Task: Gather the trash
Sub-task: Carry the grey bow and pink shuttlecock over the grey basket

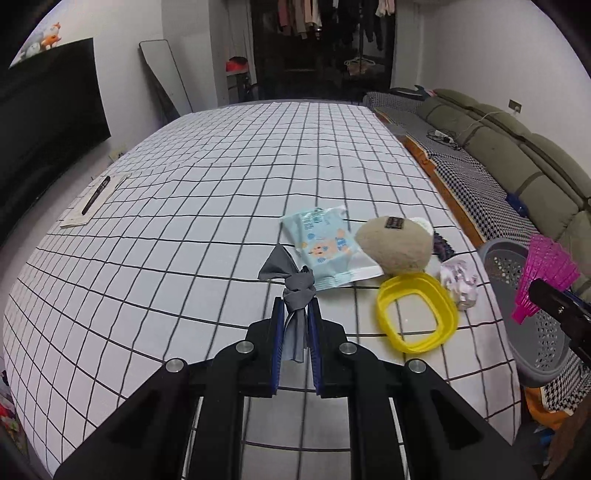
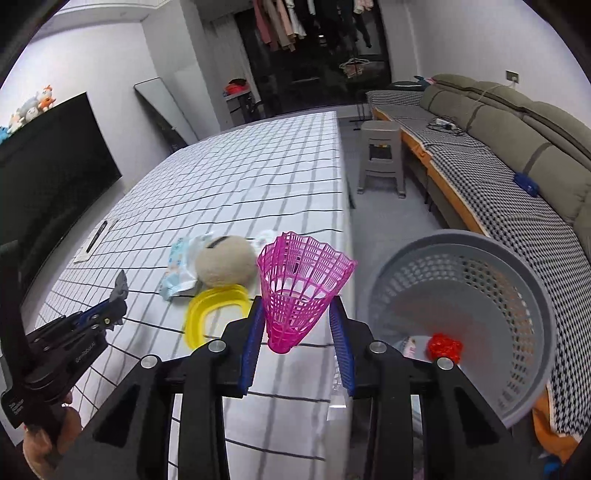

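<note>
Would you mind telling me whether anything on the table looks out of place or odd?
The yellow lid frame lies tilted, propped against the beige plush, which sits on a corner of the blue wipes packet. Nothing looks spilled.

White walls; grey floor. Grid-checked tablecloth (image 1: 229, 184) at centre. Black TV screen (image 1: 48, 110) at left, leaning mirror (image 1: 164, 74) upper left, olive sofa (image 2: 517, 122) along right, grey plastic stool (image 2: 382, 155) beside table, clothes rack (image 1: 325, 18) at top centre.
</note>
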{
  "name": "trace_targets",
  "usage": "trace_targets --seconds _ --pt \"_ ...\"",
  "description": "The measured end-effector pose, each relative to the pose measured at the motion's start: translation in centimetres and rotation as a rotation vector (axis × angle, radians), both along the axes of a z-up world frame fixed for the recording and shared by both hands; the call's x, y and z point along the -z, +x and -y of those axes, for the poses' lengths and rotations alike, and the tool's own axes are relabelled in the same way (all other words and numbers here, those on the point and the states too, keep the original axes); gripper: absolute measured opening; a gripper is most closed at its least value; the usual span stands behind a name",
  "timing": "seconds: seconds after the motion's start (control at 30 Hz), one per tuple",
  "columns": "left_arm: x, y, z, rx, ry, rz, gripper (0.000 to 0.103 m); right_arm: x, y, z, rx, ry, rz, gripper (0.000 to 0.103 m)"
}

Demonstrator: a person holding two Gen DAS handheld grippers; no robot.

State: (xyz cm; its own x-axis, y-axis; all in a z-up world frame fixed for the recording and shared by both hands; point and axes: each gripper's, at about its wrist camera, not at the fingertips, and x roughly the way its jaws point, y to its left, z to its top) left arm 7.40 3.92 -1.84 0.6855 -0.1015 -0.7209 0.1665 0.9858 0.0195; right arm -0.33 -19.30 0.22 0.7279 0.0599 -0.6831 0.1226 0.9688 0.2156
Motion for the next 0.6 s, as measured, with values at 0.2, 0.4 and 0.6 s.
trace_targets --seconds 0.2,0.4,0.6 --pt "-0.4 -2.0 5.1 0.101 -0.013 -0.001 0.014 0.8 -2.6 3.8 0.069 0.006 -0.018 0.035" --pt "-0.3 -3.5 9.9 0.187 0.004 -0.009 0.014 1.7 -4.9 6.6 0.11 0.01 -0.028 0.035" --pt "-0.2 -4.1 13.6 0.243 0.021 -0.016 0.014 2.3 -6.4 9.4 0.157 0.021 -0.029 0.035"
